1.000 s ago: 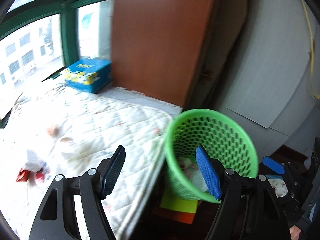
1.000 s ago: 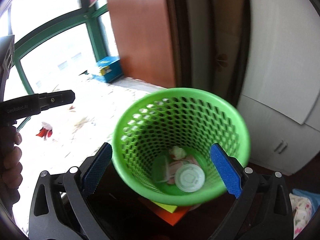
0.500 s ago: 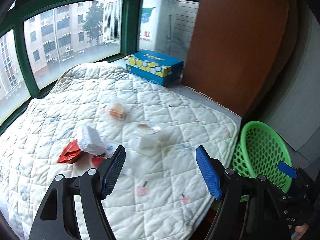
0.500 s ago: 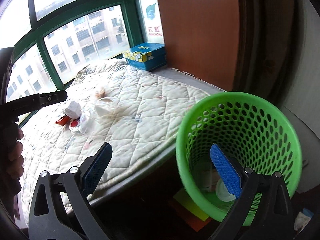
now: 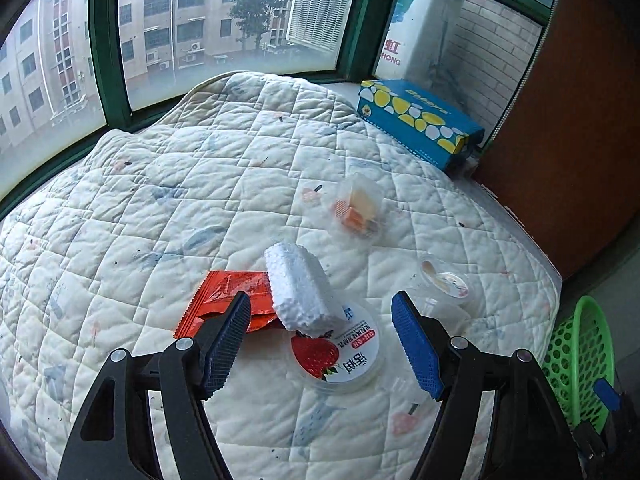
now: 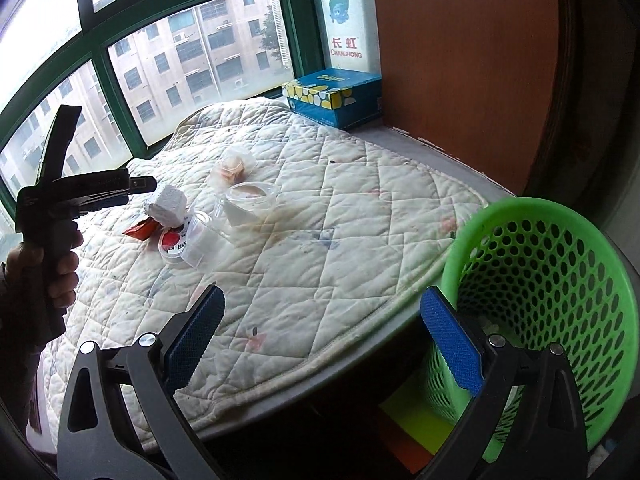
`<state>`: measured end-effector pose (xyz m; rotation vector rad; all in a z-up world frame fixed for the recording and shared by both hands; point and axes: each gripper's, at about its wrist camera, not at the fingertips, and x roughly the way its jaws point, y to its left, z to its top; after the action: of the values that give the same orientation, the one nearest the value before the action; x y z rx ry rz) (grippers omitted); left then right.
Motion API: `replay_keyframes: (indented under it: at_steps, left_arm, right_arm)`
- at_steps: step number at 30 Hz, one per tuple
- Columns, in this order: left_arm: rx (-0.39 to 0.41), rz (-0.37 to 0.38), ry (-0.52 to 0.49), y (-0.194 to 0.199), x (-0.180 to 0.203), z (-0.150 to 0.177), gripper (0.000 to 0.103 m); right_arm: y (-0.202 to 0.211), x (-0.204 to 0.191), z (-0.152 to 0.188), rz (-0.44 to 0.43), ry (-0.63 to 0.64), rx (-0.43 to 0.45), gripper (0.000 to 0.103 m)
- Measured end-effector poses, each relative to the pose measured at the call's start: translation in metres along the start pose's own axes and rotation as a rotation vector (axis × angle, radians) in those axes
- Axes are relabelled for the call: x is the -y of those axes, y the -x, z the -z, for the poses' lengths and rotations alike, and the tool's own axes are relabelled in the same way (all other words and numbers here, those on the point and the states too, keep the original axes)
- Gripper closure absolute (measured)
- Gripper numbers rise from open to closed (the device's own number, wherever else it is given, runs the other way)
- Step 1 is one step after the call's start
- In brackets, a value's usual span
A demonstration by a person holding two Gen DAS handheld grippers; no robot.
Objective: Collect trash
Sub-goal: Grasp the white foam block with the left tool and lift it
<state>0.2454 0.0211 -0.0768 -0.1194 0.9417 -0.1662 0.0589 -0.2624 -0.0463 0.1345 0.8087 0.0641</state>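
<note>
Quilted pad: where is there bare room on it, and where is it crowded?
Bare: the quilted pad from the window frame to the red wrapper, and its near edge by the green basket. Crowded: around the foam block and strawberry lid.

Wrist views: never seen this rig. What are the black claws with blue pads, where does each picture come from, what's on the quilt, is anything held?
No robot here: a person holds a two-finger handheld gripper in each hand, with a fisheye camera on each looking along its fingers.

Left wrist view: the left gripper is open and empty, above a cluster of trash on the quilt: a white foam block lying partly on a red wrapper and a round strawberry-print lid, plus a clear cup and a clear pack of food. A blue tissue box sits by the window.

Right wrist view: the right gripper is also open and empty, beside the green basket off the quilt's edge. At far left, the person's hand holds the left gripper.

Nothing is held.
</note>
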Motion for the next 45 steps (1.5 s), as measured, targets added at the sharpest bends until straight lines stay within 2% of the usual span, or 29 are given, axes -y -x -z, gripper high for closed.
replay_keyframes:
  at_steps: [8,11,16,24,36,45]
  left_arm:
    - [-0.053,0.013,0.032,-0.032,-0.016,-0.006,0.035]
    - [-0.067,0.023,0.025,-0.039,-0.016,-0.007,0.042]
    - [-0.088,0.044,0.031,-0.047,-0.018,-0.006,0.065]
    - [-0.049,0.069,0.047,-0.034,-0.022,-0.003,0.067]
    - [0.051,0.08,0.042,0.019,-0.039,0.0,0.067]
    - [0.089,0.065,0.048,0.04,-0.058,0.007,0.067]
  right_arm:
    - [-0.019,-0.012,-0.007,-0.019,0.019,-0.024,0.006]
    - [-0.025,-0.017,-0.009,-0.027,0.027,-0.031,0.006]
    - [-0.034,-0.026,-0.013,-0.043,0.045,-0.038,0.006]
    - [-0.052,-0.051,-0.017,-0.117,0.055,-0.066,0.006]
    - [-0.103,-0.077,-0.023,-0.261,-0.075,-0.174,0.006]
    - [-0.143,-0.084,-0.027,-0.325,-0.199,-0.249,0.019]
